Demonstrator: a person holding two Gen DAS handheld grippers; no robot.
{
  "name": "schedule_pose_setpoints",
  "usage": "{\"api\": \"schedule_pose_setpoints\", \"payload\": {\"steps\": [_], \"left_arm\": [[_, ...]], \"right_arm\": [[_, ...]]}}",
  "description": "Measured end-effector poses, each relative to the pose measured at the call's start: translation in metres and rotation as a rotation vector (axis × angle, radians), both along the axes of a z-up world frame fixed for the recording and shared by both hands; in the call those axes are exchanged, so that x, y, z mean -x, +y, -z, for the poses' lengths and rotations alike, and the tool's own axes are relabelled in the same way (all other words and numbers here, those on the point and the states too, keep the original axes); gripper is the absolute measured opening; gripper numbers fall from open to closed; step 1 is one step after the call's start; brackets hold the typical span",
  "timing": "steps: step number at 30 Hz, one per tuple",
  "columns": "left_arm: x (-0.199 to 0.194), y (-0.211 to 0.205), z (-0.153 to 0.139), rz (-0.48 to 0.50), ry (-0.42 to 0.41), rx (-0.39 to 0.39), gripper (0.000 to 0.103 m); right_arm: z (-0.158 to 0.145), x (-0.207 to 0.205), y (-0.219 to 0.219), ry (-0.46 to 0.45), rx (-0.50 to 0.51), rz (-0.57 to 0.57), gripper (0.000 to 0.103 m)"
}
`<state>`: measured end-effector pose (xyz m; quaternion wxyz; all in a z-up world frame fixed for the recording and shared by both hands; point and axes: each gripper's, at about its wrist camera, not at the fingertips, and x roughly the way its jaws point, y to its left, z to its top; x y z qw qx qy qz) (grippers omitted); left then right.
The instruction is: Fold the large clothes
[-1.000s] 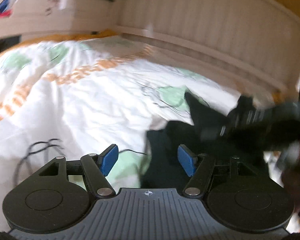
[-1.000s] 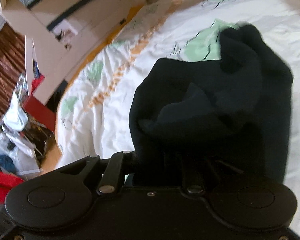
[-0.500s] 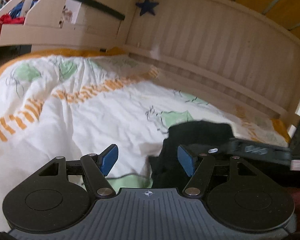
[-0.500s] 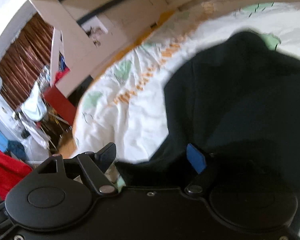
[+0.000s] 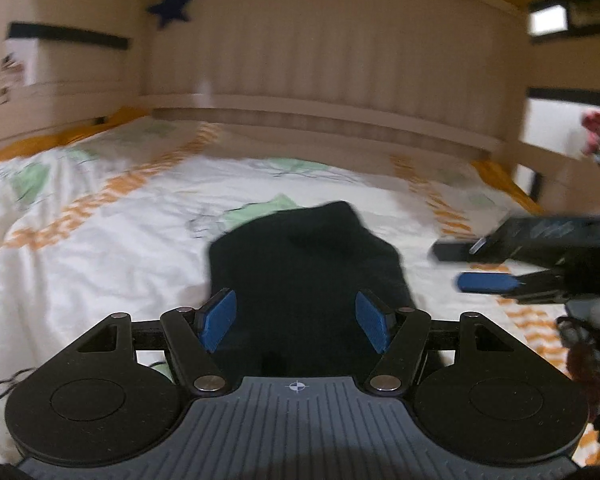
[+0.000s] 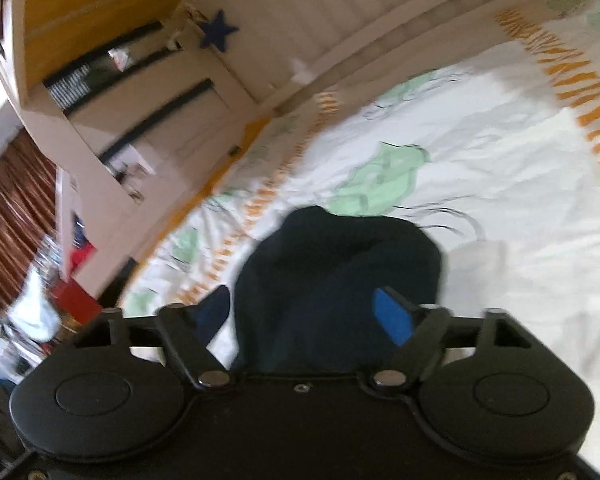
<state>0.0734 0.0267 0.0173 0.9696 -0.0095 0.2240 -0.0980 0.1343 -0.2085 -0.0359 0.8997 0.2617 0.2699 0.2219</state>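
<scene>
Garment [image 5: 304, 264] on bed cover [image 5: 100, 248], headboard [image 5: 320, 48] behind; right gripper [image 5: 466, 266] right of garment.

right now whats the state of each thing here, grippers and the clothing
left gripper: open, holding nothing
right gripper: open, holding nothing, apart from the garment
black garment: bunched in a heap on the duvet, not folded flat
duvet: spread over the bed, wrinkled

black garment [image 5: 306, 264] | bunched heap | lying on bedspread
</scene>
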Motion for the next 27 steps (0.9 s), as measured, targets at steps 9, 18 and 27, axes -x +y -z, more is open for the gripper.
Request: {"api": "schedule_pose_setpoints", "payload": {"steps": [9, 18, 27], "left_arm": [[-0.024, 0.004, 0.026, -0.019, 0.089, -0.032, 0.065], [-0.044, 0.023, 0.061, -0.076, 0.196, -0.045, 0.077], [-0.044, 0.040, 0.071, -0.067, 0.270, 0.042, 0.080]], "right_arm": [[0.025, -0.014, 0.052, 0.019, 0.245, -0.059, 0.028], [0.044, -0.027, 0.078, 0.050, 0.296, -0.150, 0.028], [0.018, -0.028, 0.081, 0.008, 0.346, -0.212, 0.032]]}}
